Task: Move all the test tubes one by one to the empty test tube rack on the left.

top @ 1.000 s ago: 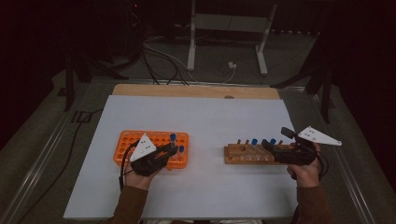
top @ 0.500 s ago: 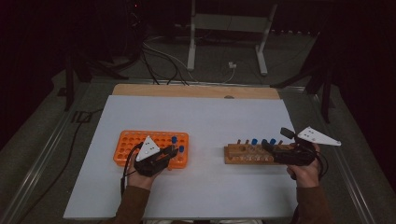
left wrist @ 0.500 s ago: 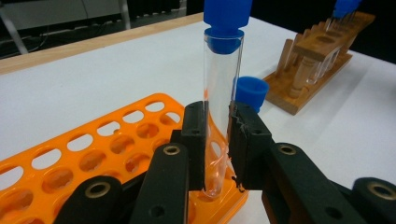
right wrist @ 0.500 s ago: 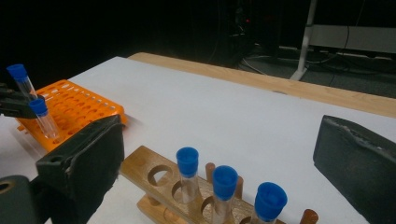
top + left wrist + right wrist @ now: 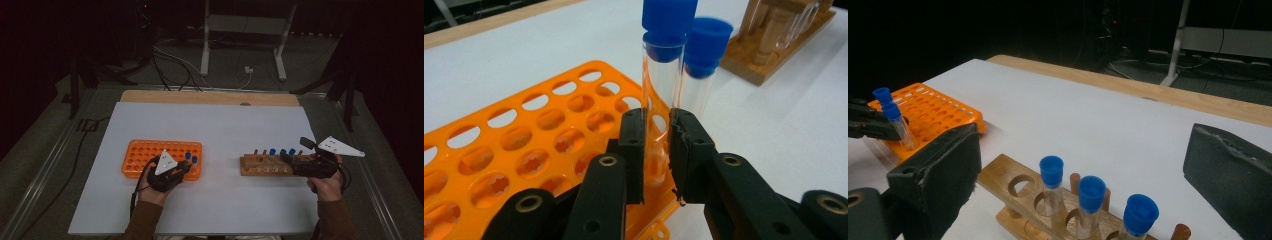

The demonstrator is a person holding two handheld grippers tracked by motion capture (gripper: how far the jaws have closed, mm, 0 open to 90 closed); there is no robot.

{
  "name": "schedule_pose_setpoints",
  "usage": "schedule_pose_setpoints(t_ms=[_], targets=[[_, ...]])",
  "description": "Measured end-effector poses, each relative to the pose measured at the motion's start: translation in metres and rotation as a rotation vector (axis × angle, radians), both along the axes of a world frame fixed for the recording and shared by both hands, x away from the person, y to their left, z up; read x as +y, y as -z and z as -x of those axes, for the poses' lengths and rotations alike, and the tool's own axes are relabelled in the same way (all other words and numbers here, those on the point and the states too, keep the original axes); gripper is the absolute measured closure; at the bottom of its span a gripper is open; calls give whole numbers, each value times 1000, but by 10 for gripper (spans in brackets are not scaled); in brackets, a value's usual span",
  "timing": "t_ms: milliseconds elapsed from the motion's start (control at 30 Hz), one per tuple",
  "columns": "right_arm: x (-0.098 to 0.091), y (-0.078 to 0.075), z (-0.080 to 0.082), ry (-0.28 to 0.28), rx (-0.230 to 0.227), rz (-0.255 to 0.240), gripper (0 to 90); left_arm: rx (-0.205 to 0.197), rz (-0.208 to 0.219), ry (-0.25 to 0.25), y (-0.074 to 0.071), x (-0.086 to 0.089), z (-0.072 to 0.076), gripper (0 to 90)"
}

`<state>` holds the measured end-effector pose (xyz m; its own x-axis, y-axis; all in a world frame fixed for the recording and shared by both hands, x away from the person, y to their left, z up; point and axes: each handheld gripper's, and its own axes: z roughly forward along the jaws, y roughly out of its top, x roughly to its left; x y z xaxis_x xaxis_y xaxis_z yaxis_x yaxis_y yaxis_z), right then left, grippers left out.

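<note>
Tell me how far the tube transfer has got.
One capped tube already stands in the orange rack. The left gripper is shut on a second tube, which is partly down in a hole. Three tubes wait in the wooden rack, with the right gripper open beside it.

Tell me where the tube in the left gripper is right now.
In the left gripper view, the tube stands upright between the jaws at the orange rack's near corner, beside another blue-capped tube.

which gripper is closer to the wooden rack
Right. The right gripper hovers at the wooden rack's right end, jaws open; the left gripper is at the orange rack, shut on a blue-capped tube.
</note>
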<state>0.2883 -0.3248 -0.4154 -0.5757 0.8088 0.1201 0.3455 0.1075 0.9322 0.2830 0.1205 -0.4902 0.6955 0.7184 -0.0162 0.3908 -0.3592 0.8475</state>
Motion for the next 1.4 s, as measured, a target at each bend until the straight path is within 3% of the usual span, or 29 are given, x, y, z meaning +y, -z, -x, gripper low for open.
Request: schedule_pose_setpoints(t_ms=[267,900,1100,1167,1400], targets=[[1,1,1,-5,0,1,24,20,-15,-9,3,1,2,780],[3,2,0,-13,3,4,25,37,1,-21,3,2,2,764],[1,3,0,-13,4,1,25,-3,39,-27,-3,5,4,721],[2,3,0,-14,5,2,25,3,30,-21,-3,6,4,768],[3,4,0,-17,7,6,25,16,-17,-11,-1,1,5,776]])
